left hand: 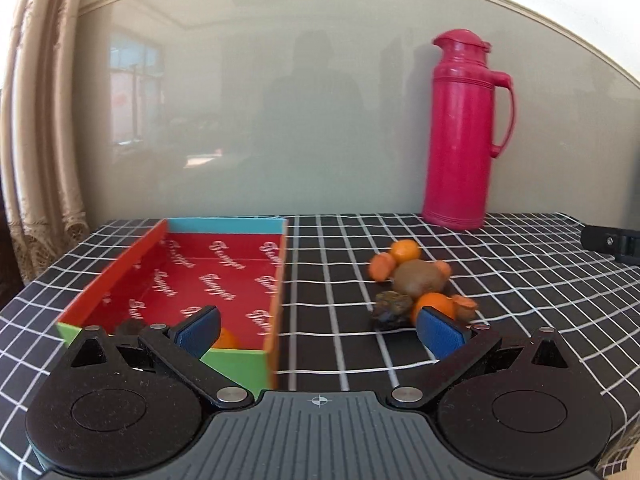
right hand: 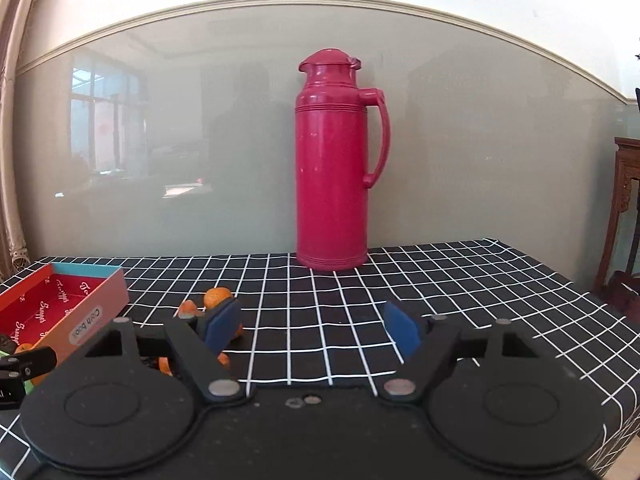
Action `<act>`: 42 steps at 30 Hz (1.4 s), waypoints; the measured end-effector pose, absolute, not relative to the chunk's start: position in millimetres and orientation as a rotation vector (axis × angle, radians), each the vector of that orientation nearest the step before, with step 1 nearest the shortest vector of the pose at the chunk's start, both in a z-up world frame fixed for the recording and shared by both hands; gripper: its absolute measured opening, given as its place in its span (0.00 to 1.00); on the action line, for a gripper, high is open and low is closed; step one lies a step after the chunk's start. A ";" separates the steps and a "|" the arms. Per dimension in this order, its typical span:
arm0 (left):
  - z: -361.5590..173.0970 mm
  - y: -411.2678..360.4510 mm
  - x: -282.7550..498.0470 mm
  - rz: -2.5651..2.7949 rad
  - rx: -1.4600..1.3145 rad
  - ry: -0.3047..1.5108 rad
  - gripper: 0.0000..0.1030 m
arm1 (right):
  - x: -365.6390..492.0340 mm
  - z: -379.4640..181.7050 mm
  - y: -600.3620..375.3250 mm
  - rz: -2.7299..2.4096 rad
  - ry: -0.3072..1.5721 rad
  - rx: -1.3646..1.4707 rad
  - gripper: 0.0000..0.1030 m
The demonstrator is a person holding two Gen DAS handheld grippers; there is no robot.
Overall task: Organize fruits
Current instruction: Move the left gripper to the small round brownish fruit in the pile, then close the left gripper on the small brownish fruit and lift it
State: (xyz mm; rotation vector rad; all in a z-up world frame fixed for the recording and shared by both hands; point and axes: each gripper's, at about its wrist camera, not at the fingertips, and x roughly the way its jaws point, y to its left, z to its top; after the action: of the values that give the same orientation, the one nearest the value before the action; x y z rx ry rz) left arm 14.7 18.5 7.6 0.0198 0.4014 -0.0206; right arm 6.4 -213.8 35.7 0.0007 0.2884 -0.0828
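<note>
On checked cloth (left hand: 332, 280): box (left hand: 120, 276), red inside, long axis running away from the left gripper (left hand: 320, 330); holds one orange (left hand: 226, 339) and a dark item, half hidden. Fruit pile (left hand: 420, 288) (oranges, kiwi, dark lump) lies right of box, apart. Left and right gripper (right hand: 316, 328) both spread, empty. Thermos (right hand: 332, 160) upright behind.

The box (left hand: 224, 280) sits on the left of the table (left hand: 520, 280); an orange (left hand: 226, 339) lies in its near corner; the fruit pile (left hand: 420, 286) lies right of the box, apart from it; the flask (left hand: 464, 128) stands behind the pile, at the table's back edge, against the wall panel (left hand: 280, 100).
</note>
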 end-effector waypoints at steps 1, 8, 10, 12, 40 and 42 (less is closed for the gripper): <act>6.1 12.0 15.6 -0.035 0.031 0.405 1.00 | 4.9 35.3 -218.9 -0.092 0.288 0.005 0.76; -4.8 -31.5 21.2 -0.103 0.099 0.419 0.88 | -6.1 32.4 -251.5 -0.155 0.289 0.019 0.76; -7.9 -38.8 24.6 -0.111 0.103 0.436 0.75 | -8.6 31.3 -261.0 -0.174 0.289 0.022 0.76; -11.9 -43.8 29.7 -0.111 0.095 0.463 0.74 | -10.0 30.0 -270.9 -0.192 0.293 0.025 0.76; -37.3 -86.5 71.1 -0.158 -0.003 0.576 0.27 | -19.1 11.6 -333.0 -0.336 0.353 -0.013 0.76; -34.5 -84.2 67.4 -0.158 0.002 0.565 0.27 | -17.0 10.9 -331.4 -0.333 0.358 -0.010 0.76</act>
State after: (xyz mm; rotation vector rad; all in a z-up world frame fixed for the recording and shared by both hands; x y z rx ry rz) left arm 67.4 -84.2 -34.5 0.0025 0.5646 -0.1584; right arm -17.0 -331.4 10.9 -0.0101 0.3583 -0.3331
